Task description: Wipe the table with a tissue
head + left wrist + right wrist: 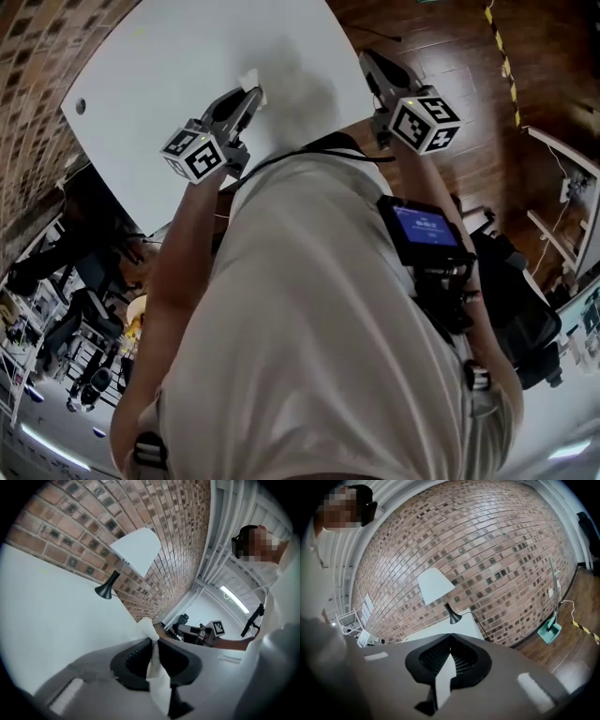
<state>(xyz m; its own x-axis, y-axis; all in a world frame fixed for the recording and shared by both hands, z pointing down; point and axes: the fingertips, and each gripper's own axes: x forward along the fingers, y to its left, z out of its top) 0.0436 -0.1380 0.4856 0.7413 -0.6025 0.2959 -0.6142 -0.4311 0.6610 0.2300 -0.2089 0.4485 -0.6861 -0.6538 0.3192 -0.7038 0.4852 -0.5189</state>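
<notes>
The left hand-held gripper (251,97) has its jaws pinched on a crumpled white tissue (249,79), which sticks out past their tips over the white table (178,56) close to its near edge, while the right hand-held gripper (367,59), jaws together and empty, is by the table's right edge.

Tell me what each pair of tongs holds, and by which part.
Left tongs pinch the tissue near one end, a small tuft poking past the tips. Right tongs are shut with nothing between them.
</notes>
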